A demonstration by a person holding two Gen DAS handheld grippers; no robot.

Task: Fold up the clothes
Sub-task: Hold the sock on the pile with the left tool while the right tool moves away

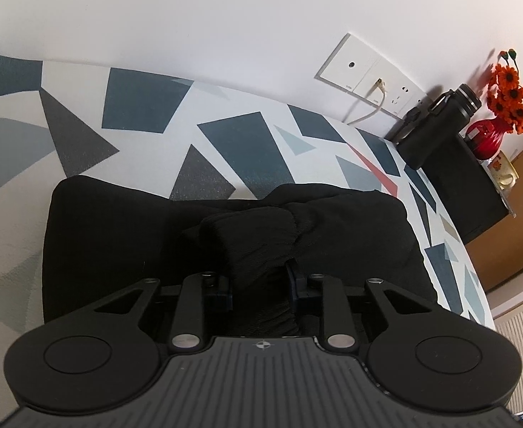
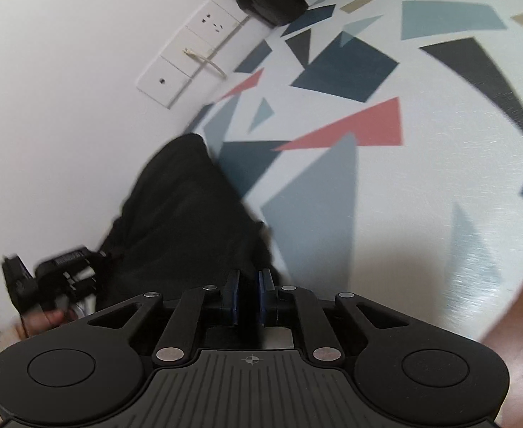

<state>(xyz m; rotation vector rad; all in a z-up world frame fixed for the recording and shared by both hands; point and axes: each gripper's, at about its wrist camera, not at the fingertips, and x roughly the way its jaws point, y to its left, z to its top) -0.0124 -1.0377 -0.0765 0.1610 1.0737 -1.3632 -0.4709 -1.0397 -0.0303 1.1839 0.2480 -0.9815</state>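
Note:
A black garment (image 1: 118,235) lies bunched on a table under a white cloth with grey, blue and red shapes (image 1: 243,142). My left gripper (image 1: 259,281) is shut on a thick rolled fold of it, which fills the gap between the fingers. In the right wrist view the same garment (image 2: 183,214) stretches from near the wall down to my right gripper (image 2: 249,296). Its blue pads stand almost together on the garment's thin edge. The left gripper (image 2: 51,278) and a hand (image 2: 47,317) show at the lower left.
Wall sockets (image 1: 368,75) with a white cable (image 1: 365,110) sit behind the table. At the right end stand a black flask (image 1: 436,121), a black box (image 1: 468,192) and a red vase of orange flowers (image 1: 511,96). The table's curved edge (image 1: 475,285) is close on the right.

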